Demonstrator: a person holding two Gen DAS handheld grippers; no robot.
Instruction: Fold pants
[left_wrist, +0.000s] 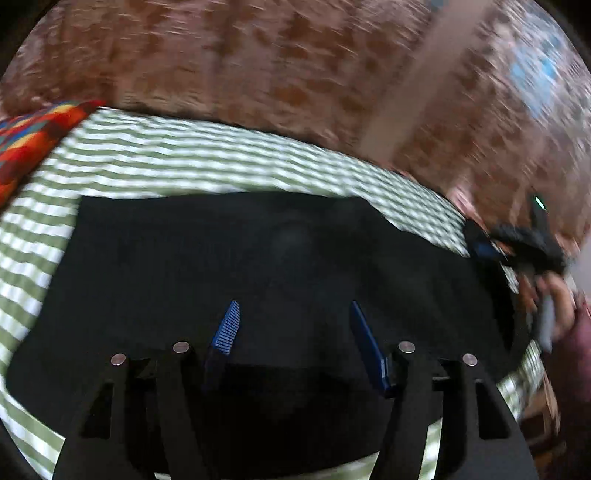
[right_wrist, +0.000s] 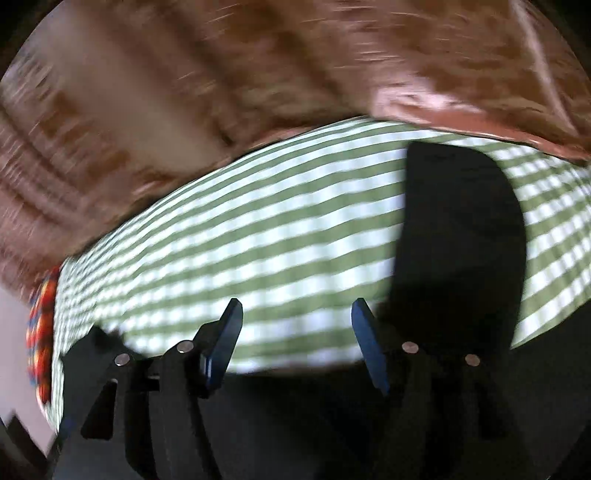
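Both grippers (left_wrist: 293, 314) (right_wrist: 295, 314) gape above black pants (left_wrist: 258, 251) on striped cloth (left_wrist: 184, 155).

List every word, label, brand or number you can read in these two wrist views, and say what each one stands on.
None can be read: the black pants, the green-and-white striped cloth and the multicoloured fabric show no lettering.
Blue-and-white patch, upper right of the left wrist view: too blurred to tell.

Striped cloth (right_wrist: 258, 229) lies bare left of the black pants (right_wrist: 461, 229).
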